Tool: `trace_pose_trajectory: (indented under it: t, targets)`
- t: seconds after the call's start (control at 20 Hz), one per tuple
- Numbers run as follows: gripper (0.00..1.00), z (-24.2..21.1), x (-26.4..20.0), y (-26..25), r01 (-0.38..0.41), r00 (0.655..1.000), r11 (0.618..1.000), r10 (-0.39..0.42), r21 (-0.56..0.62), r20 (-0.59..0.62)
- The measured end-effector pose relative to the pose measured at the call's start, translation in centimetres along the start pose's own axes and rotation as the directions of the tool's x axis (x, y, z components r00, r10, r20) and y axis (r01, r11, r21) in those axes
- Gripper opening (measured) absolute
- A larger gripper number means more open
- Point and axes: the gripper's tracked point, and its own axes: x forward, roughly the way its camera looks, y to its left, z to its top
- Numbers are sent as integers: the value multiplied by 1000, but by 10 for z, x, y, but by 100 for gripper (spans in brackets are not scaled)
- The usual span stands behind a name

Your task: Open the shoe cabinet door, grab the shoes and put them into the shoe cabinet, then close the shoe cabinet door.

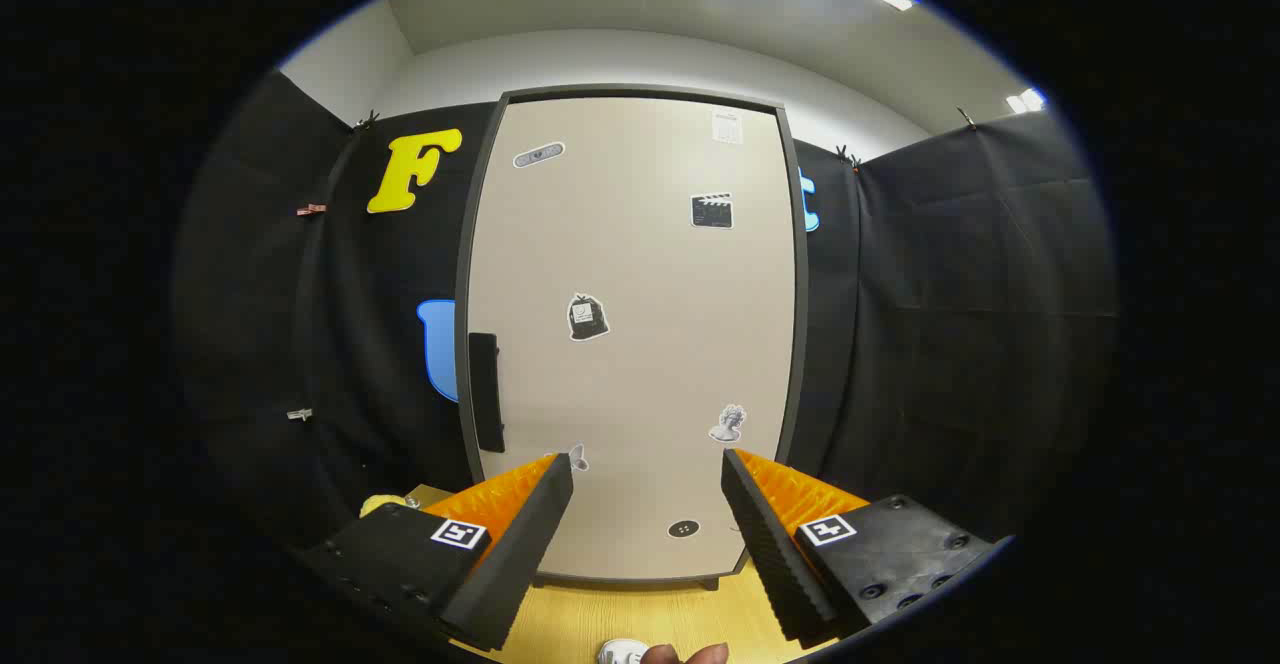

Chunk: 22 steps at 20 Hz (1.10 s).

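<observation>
In the gripper view, the gripper (647, 469) has its fingers spread wide and holds nothing. The shoe cabinet (640, 344) stands just beyond them on the wooden floor (640, 619), its door closed, with the dark handle (486, 391) at its left edge. A white shoe (622, 653) lies below, between the fingers.

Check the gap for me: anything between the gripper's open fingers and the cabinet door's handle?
Nothing. In the gripper view the gripper is open, empty, and only bare door surface separates its fingers from the black handle at the door's edge.

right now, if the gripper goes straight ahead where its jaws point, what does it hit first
Most likely the closed shoe cabinet door, low on its front. The gripper is open with nothing between its jaws; depth is hard to judge.
</observation>
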Motion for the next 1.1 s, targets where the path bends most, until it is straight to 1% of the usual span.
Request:
trace_pose_trajectory:
  t: [0.7,1.1]
  targets:
    - [97,3,-1,3,-3,1000,1000,3,-4,-3]
    - [97,5,2,10,-12,1000,1000,12,14,-6]
